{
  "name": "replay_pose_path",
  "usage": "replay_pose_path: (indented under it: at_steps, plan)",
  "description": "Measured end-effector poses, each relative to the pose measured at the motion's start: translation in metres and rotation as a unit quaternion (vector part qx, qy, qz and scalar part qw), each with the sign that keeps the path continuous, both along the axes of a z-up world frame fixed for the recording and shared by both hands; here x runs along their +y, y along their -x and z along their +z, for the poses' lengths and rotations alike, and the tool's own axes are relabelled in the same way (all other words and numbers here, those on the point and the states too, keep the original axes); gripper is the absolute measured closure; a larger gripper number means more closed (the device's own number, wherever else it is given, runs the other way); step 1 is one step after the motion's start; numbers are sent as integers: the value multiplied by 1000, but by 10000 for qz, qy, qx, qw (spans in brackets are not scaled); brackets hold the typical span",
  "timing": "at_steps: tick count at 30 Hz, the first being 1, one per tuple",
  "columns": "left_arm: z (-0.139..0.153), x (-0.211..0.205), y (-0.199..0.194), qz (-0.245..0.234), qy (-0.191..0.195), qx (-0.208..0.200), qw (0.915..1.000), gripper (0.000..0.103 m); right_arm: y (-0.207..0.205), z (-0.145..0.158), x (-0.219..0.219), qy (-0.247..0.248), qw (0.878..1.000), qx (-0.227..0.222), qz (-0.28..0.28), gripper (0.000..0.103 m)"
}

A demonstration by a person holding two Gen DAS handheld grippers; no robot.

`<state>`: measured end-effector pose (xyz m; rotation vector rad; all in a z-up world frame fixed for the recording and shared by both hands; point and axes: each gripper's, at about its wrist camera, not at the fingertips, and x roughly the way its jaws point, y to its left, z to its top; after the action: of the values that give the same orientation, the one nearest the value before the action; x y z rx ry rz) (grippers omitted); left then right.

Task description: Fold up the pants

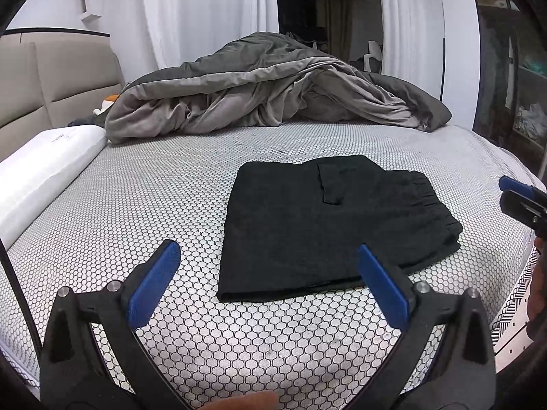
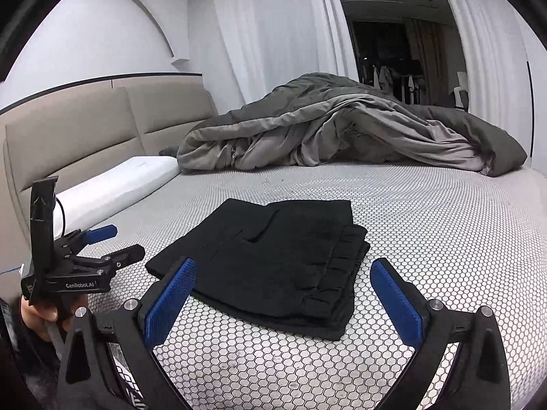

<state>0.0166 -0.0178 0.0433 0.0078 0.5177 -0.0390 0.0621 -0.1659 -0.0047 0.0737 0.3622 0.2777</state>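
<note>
Folded black pants (image 1: 321, 225) flat on honeycomb-patterned bed (image 1: 136, 205); left gripper (image 1: 270, 280) and right gripper (image 2: 283, 294) fingers spread, empty.

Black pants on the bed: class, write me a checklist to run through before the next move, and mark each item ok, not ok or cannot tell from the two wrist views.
1. Black pants lie folded in a compact stack on the bed sheet: ok.
2. Left tongs open, nothing between the pads: ok.
3. Right tongs open and clear of the cloth: ok.
4. Waistband edge stacked neatly, no loose leg sticking out: ok.
5. Grey duvet and white pillow well apart from the pants: ok.
6. Underside layers lie smooth: cannot tell, hidden.
</note>
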Motion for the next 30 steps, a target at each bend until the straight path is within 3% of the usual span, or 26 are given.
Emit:
replay_pose_path:
  at_steps: [18,30]
  plan:
    - [-3,16,-5,107,140,76,9998,1,-7,-4,-16,-427,9986,174,-275,0]
    - [-3,20,-8,176,134,69,9997,1,-4,-6,-8,-187,9993,113,-290,0]
